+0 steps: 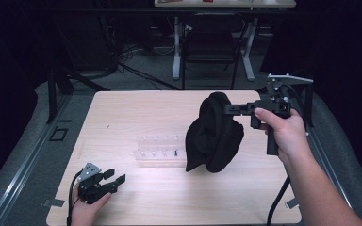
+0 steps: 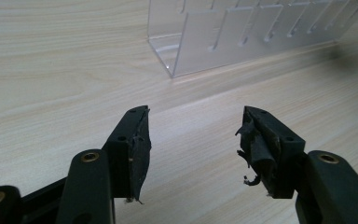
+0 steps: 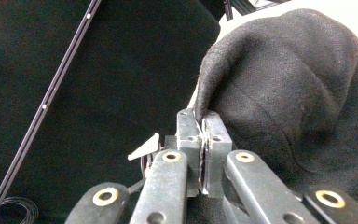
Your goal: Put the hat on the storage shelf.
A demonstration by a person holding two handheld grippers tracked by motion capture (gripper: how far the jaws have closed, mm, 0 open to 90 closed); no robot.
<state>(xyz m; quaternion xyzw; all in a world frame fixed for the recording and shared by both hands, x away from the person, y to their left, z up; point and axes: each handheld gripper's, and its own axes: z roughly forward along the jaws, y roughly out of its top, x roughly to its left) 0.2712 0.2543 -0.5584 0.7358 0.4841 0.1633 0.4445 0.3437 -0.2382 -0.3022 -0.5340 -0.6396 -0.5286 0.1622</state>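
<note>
Black knitted fabric hat (image 1: 214, 136): hangs above the light wooden table (image 1: 122, 117), at 3 o'clock of centre, pinched at its upper edge by the right tool (image 1: 228, 108), jaws clenched on the fabric.

Left tool (image 1: 113, 178): released, jaws spread, low at 7 o'clock.

Clear acrylic slotted rack (image 1: 158, 150): table centre, just beside the hat's lower edge.

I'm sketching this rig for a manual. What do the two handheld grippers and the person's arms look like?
Both the left gripper and right gripper are black, with a grey three-cornered plate on top, brass-ringed holes, worn jaw pads and a trailing black cable. The forearms show no sleeves.
</note>
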